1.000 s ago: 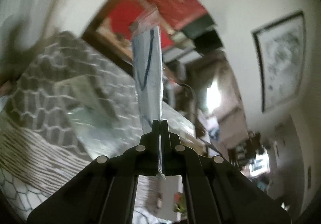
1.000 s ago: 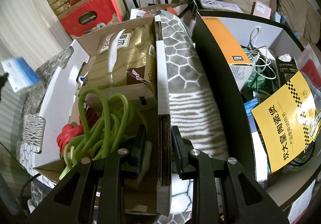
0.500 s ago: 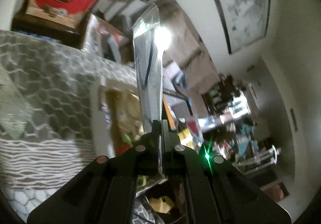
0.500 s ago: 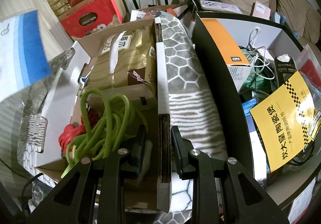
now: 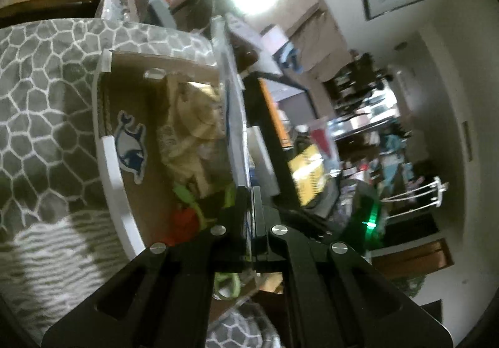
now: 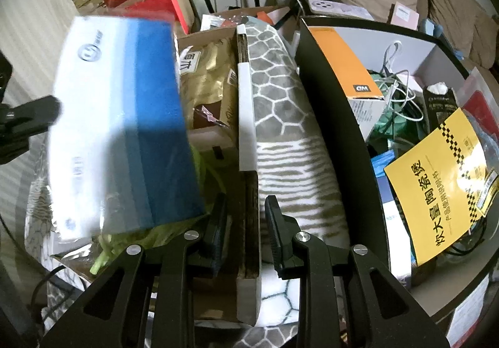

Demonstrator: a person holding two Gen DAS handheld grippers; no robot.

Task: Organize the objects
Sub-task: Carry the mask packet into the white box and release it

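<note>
The left claw [image 5: 249, 192] is clenching on a flat blue-and-white packet [image 5: 232, 104], which is showing edge-on in the left wrist view and running up toward 12 o'clock from the fingertips. In the right wrist view the same packet [image 6: 124, 126] is showing its broad face, a white band beside a blue band under a glossy wrap, blurred, and hanging over the open cardboard box [image 6: 246, 117] at about 10 o'clock from the right claw [image 6: 246, 223]. The left claw [image 6: 18, 126] is appearing there only as a dark shape at the 9 o'clock edge.

The right claw is standing released, its jaws parted on either side of the box's near wall; whether the pads are touching the cardboard I cannot tell. Inside the box, a gold foil bag [image 6: 209, 79] is lying toward 12 o'clock, and green cord [image 6: 137, 238] is peeking out beneath the packet. In the left wrist view the box [image 5: 109, 142] is showing a whale sticker [image 5: 131, 148] on its inner wall at 9 o'clock.

The box is sitting on a grey patterned blanket [image 6: 280, 117]. At 3 o'clock a black bin [image 6: 330, 117] is holding an orange box [image 6: 346, 57], white cables [image 6: 396, 82] and a yellow leaflet [image 6: 436, 185].
</note>
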